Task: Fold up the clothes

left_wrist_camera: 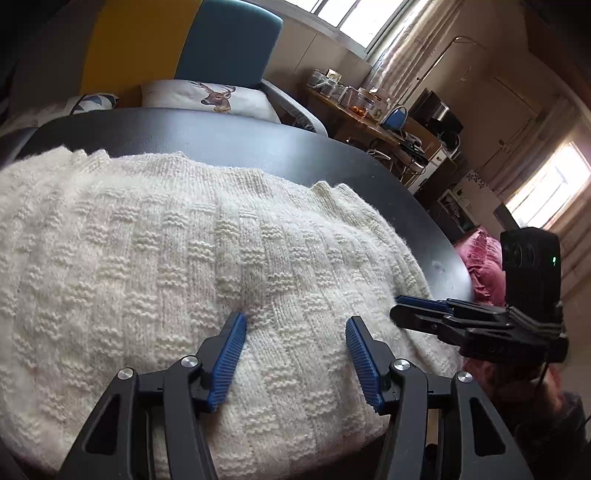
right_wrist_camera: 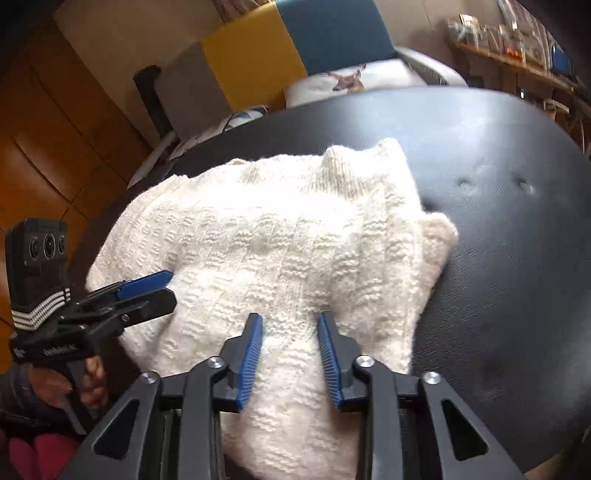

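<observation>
1. A lived-in room: a dark round desk (left_wrist_camera: 258, 147) fills the middle of both views, with bright windows (left_wrist_camera: 354, 18) at the upper right of the left wrist view.
2. A cream knitted sweater (left_wrist_camera: 166, 258) lies bunched on the desk, covering the lower left and centre of the left wrist view; in the right wrist view it sits centre frame, a corner (right_wrist_camera: 439, 232) poking onto bare desk at the right.
3. The left gripper (left_wrist_camera: 295, 325) hangs over the knit at the lower centre, jaws wide apart, holding nothing.
4. The right gripper (right_wrist_camera: 290, 321) stands over the sweater's near edge, jaws parted with knit between the blue pads (right_wrist_camera: 251, 354); they are not closed on it.
5. A hand (right_wrist_camera: 88, 380) holds the left gripper's handle at the lower left.
6. Behind the desk, a deer-print cushion (left_wrist_camera: 210, 98) rests against a blue and yellow chair back (left_wrist_camera: 229, 40).
</observation>
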{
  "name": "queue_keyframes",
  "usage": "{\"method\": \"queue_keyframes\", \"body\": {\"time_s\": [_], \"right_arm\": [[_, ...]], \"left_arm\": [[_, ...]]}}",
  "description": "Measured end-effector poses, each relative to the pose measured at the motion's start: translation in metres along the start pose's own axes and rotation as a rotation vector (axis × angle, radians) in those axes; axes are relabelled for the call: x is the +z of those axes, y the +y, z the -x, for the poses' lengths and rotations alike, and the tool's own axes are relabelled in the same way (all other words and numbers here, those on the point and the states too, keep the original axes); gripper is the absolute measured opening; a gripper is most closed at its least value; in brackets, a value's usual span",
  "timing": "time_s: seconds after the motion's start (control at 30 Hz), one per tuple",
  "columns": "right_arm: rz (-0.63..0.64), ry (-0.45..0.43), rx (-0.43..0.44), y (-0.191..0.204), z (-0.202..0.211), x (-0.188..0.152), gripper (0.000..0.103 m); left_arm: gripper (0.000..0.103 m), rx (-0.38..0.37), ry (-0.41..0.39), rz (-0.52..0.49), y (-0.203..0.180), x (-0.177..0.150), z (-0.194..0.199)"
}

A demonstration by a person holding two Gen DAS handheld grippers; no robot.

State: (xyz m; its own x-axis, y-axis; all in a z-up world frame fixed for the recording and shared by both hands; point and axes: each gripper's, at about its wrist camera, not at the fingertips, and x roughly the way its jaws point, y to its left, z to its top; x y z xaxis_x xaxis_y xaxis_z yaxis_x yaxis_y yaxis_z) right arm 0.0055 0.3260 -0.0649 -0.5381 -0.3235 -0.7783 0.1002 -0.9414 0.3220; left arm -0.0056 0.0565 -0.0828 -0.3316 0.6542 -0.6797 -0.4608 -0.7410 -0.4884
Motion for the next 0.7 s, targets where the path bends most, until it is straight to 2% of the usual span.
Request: {"method": "queue_keyframes", "body": {"time_s": [0.07,0.23,0.3,0.33,0.4,0.47,0.57,0.63,0.7], "right_arm": [[0.013,-0.026,-0.044,-0.007,0.001,0.001,0.026],[0.046,-0.025,-0.128,-0.005,0.000,0.014,0.027],[0.046,-0.030,-0.189,0.004,0.002,0.023,0.030],[0.062,-0.049,-0.212,0.013,0.006,0.027,0.036],[0.092,-0.085,-0.244,0.030,0.013,0.035,0.038],[0.113,-0.099,-0.165,0.050,0.011,0.046,0.038],[0.168,-0.088,-0.026,0.088,-0.002,0.060,0.038],[0.204,-0.066,0.038,0.111,-0.016,0.068,0.038],[0.224,-0.029,0.057,0.125,-0.033,0.072,0.038]], "left_arm": [[0.057,-0.056,0.016,0.022,0.000,0.001,-0.004],[0.057,-0.120,0.020,0.020,-0.005,0.005,0.010],[0.057,-0.117,-0.036,0.043,0.009,0.005,0.039],[0.057,-0.103,-0.082,0.055,0.021,0.004,0.060],[0.059,-0.062,-0.179,0.091,0.052,0.001,0.104],[0.068,0.014,-0.247,0.142,0.090,-0.007,0.143],[0.067,0.095,-0.259,0.207,0.146,-0.023,0.180],[0.067,0.050,-0.229,0.220,0.167,-0.033,0.189],[0.067,-0.012,-0.196,0.185,0.171,-0.042,0.189]]}}
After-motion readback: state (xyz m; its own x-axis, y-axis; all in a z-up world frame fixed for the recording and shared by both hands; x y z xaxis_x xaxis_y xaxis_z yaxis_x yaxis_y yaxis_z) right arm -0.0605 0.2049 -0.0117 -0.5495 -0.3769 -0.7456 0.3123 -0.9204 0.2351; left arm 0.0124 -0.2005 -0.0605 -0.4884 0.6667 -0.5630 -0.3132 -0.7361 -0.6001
